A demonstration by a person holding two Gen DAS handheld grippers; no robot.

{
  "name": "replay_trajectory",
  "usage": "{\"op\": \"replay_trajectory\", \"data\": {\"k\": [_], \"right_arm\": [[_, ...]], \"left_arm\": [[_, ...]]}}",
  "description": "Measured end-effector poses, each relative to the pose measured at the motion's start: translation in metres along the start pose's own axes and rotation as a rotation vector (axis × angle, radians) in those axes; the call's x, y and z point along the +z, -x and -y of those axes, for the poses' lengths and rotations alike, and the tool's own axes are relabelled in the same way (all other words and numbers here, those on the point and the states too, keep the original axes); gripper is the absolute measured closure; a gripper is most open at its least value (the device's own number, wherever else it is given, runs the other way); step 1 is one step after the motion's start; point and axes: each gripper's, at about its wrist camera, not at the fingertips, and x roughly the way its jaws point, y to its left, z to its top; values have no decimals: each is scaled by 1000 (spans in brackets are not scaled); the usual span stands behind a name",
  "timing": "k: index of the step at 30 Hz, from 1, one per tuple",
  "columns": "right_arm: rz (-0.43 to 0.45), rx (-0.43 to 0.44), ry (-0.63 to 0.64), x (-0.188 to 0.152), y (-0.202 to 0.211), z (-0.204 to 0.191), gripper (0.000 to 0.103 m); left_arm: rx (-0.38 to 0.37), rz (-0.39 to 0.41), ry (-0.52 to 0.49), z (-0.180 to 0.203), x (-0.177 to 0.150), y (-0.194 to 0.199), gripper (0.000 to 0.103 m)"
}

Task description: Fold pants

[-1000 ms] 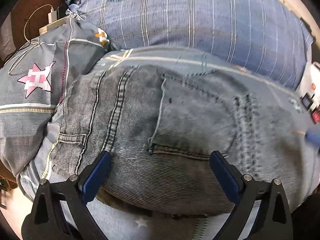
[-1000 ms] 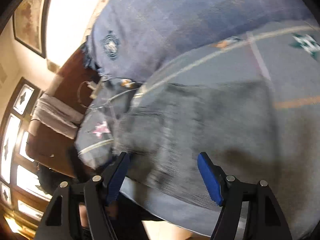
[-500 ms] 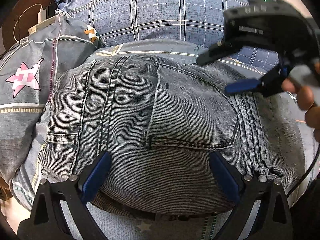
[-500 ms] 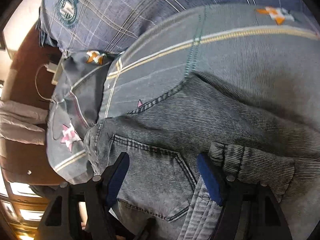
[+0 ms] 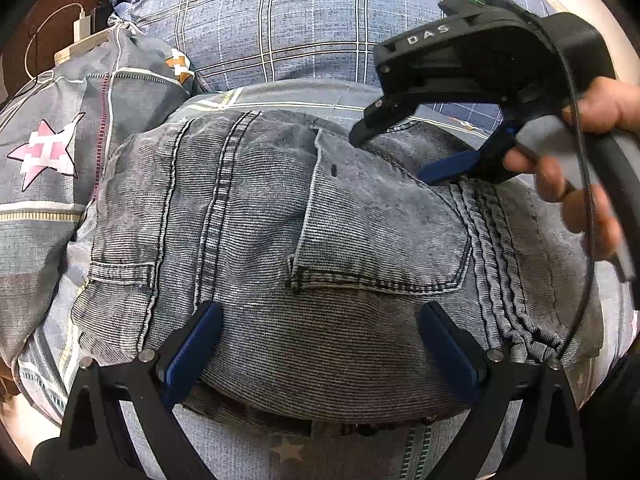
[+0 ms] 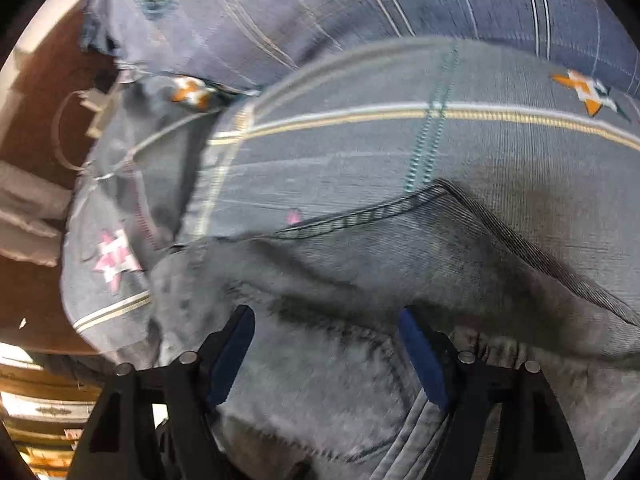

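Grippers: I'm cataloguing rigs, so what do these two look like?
Both are black plastic with blue finger pads and silver screws. The right gripper carries raised "DAS" lettering, a green light, a grey handle and a thin black cable. The hand holding it is bare.

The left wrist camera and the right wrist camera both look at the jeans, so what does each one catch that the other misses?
Only the left wrist view shows the right hand-held gripper from outside, with the person's hand on its handle, plus the whole back pocket and the bunched edges of the folded layers. Only the right wrist view, which is blurred, shows the wooden furniture beside the bed and the orange star on the bedding. Both show the jeans, the pink star pillow and the plaid pillow.
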Motion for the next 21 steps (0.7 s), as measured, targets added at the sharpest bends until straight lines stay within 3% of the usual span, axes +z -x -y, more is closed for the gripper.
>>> {"op": "replay_trajectory", "data": {"k": [4, 6, 9, 16, 19, 21], "right_arm": [[8, 33, 5, 3, 11, -4, 24], [30, 7, 45, 4, 18, -11, 24], [-16, -19, 14, 11, -4, 0, 21], [58, 13, 54, 8, 19, -16, 19], [-15, -34, 33, 10, -7, -7, 17], [16, -13, 27, 10, 1, -9, 17]], "left_arm": [[2, 0, 4, 2, -1, 1, 4], [0, -2, 10, 1, -1, 1, 4], [-11, 0, 6, 0, 0, 1, 4], [5, -1, 0, 2, 0, -1, 4], [3, 3, -4, 2, -1, 0, 4], [8, 4, -6, 3, -2, 1, 4]]}}
